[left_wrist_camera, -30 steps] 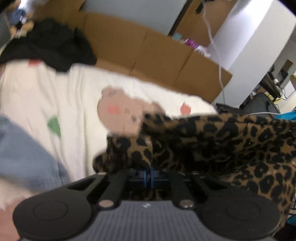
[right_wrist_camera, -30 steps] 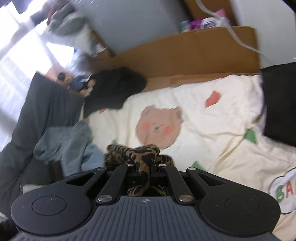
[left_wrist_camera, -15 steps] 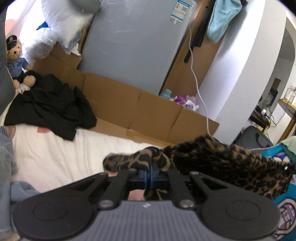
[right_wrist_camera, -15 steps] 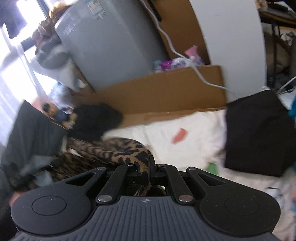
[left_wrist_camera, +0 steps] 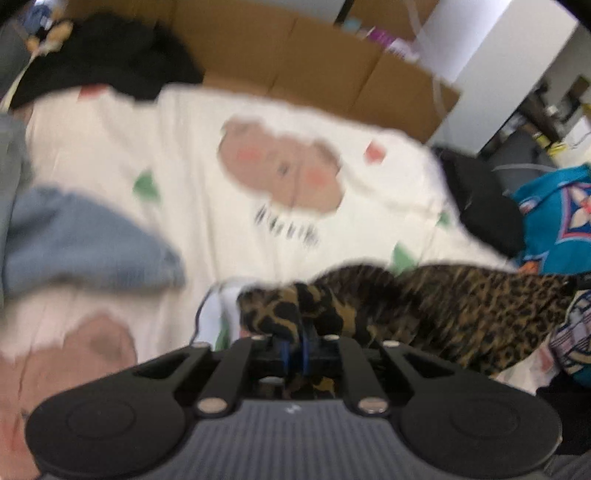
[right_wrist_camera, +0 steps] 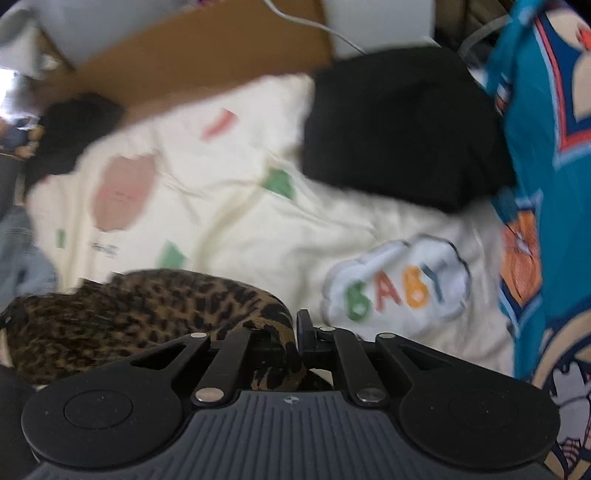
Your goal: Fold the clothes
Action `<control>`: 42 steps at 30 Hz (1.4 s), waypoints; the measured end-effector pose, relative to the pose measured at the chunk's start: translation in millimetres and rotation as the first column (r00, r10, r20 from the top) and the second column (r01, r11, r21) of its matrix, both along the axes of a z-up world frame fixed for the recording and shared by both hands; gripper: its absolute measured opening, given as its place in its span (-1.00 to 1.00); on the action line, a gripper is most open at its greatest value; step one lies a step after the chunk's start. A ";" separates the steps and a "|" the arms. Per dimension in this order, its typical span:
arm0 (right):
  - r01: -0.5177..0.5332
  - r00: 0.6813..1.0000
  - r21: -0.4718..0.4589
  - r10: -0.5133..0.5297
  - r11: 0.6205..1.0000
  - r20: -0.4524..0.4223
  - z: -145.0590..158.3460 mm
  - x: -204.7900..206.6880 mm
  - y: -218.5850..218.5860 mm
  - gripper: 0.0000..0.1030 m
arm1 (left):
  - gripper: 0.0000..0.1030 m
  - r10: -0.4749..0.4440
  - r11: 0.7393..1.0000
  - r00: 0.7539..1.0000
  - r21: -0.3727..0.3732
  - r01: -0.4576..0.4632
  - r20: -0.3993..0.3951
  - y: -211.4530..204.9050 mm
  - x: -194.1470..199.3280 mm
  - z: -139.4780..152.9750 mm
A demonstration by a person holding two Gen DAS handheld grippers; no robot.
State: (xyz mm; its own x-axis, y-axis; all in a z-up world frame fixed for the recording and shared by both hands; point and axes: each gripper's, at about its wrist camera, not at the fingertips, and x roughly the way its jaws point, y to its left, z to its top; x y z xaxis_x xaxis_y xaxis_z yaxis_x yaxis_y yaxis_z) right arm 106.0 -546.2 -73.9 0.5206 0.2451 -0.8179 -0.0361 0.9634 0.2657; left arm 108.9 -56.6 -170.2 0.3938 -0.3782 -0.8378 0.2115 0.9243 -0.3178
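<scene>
Flanking the tong-held leopard garment (left_wrist_camera: 461,314): blue denim (left_wrist_camera: 85,240), black clothing (right_wrist_camera: 399,133).

We are in a lived-in bedroom of a home, looking down on a bed spread with a cream children's quilt (left_wrist_camera: 192,147) printed with a pink bear face (left_wrist_camera: 280,173) and, toward its right edge, a cloud patch reading "BABY" (right_wrist_camera: 395,288). Loose laundry lies around the quilt's edges: a black garment (left_wrist_camera: 99,55) at the far left corner, a folded black one (right_wrist_camera: 399,122) at the far right, a pale blue piece (left_wrist_camera: 85,240) on the left edge, and a teal jersey (right_wrist_camera: 546,155) along the right. Flattened cardboard (left_wrist_camera: 314,62) lines the far edge, a white cable (right_wrist_camera: 314,26) trailing over it, and a plush toy (left_wrist_camera: 48,29) sits blurred in the far left corner.
</scene>
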 end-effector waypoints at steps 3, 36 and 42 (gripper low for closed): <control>-0.009 1.000 -0.022 0.009 1.000 -0.002 -3.6 0.0 2.7 -0.16 | -0.62 -0.030 0.999 0.998 0.017 0.031 -0.049 4.6 -10.1 -3.6; -0.485 0.872 -0.135 0.468 0.864 -0.142 -86.5 -18.5 144.0 0.26 | 0.04 0.050 0.996 0.997 0.074 -0.045 -0.060 6.4 44.4 -45.6; -0.530 0.847 -0.176 0.508 0.830 -0.155 -109.6 -27.2 164.8 0.52 | 0.07 0.077 0.996 0.988 0.056 -0.070 -0.132 8.5 35.4 -71.7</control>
State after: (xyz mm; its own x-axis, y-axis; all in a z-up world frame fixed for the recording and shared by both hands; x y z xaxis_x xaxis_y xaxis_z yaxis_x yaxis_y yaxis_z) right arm 78.8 -381.4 -183.5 0.2790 0.2790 -0.9189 -0.5309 0.8422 0.0945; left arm 144.3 -48.2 -241.8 0.3017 -0.3080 -0.9023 0.1014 0.9514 -0.2908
